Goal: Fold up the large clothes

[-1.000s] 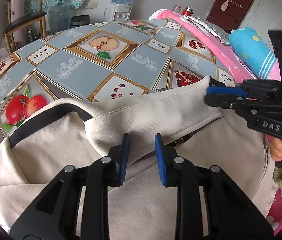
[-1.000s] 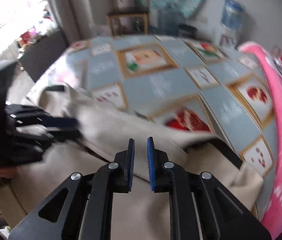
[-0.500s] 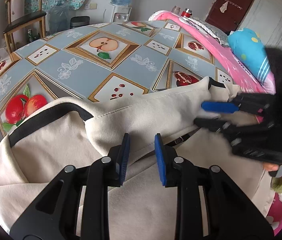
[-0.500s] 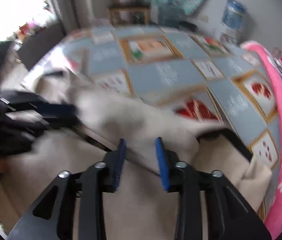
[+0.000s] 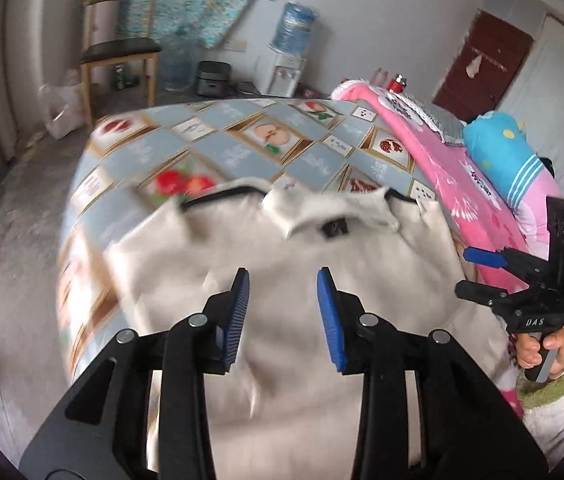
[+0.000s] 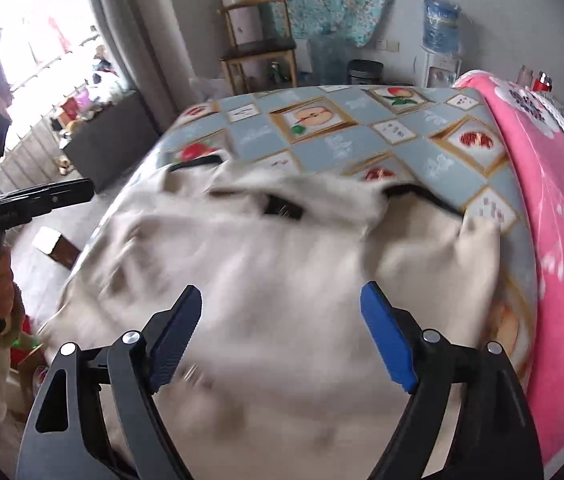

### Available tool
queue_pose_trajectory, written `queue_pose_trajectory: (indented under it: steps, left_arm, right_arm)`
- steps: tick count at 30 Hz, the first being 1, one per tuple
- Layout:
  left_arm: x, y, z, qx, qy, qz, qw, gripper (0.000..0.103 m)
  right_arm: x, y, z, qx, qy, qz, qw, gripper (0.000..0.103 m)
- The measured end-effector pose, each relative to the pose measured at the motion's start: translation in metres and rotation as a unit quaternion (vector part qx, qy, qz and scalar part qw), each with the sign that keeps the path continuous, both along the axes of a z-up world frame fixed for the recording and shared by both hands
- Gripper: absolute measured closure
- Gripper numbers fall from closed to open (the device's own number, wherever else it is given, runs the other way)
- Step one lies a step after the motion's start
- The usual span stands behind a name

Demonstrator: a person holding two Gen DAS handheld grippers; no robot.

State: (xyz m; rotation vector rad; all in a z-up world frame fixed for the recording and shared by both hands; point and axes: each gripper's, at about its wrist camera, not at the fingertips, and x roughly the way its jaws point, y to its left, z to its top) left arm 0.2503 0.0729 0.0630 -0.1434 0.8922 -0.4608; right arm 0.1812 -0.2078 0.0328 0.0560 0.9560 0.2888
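Observation:
A large cream garment (image 5: 382, 264) with black trim lies spread on the fruit-patterned tablecloth (image 5: 242, 152), blurred by motion. Its top edge is folded over near the collar (image 6: 282, 208). My left gripper (image 5: 282, 280) hovers above the middle of the garment, its jaws opening with nothing between them. My right gripper (image 6: 282, 292) hangs over the same cloth (image 6: 282, 264), its jaws opening wide and holding nothing. In the left wrist view the right gripper (image 5: 467, 273) sits off the garment's right edge, held by a hand (image 5: 542, 352). The left gripper's fingers (image 6: 62, 194) show at the right wrist view's left side.
A bed with a pink blanket (image 5: 462, 184) and a blue pillow (image 5: 502, 152) borders the table's right side. Beyond the table stand a wooden chair (image 5: 122, 48), a water dispenser (image 5: 288, 68) and a bin (image 5: 212, 78). The table's left edge drops to bare floor (image 5: 14, 240).
Both grippers have pulled back and risen from the garment. The right jaws have spread from nearly shut to wide, and the left jaws have widened a little. The cloth's folded edge has settled.

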Motion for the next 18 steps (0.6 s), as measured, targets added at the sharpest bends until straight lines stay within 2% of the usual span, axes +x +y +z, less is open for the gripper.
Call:
queue_pose_trajectory:
  steps: [4, 8, 10, 13, 18]
  left_arm:
    - [-0.068, 0.038, -0.018, -0.004, 0.012, 0.043, 0.999, 0.069]
    - [-0.115, 0.053, -0.052, 0.009, 0.03, 0.076, 0.9966, 0.069]
    - [-0.127, 0.054, -0.066, 0.015, 0.037, 0.082, 0.9958, 0.069]
    - [-0.133, 0.049, -0.082, 0.05, 0.04, 0.093, 0.9936, 0.069]
    - [-0.122, 0.051, -0.089, 0.057, 0.035, 0.103, 0.9924, 0.069]
  right_arm:
    - [-0.052, 0.017, -0.014, 0.036, 0.008, 0.015, 0.999, 0.023]
    - [-0.083, 0.041, -0.03, 0.049, 0.013, 0.035, 0.998, 0.023]
    - [-0.087, 0.05, -0.041, 0.047, 0.02, 0.037, 0.998, 0.023]
    - [-0.088, 0.06, -0.056, 0.021, 0.031, 0.035, 0.999, 0.023]
    - [-0.084, 0.065, -0.077, 0.009, 0.047, 0.036, 0.998, 0.023]
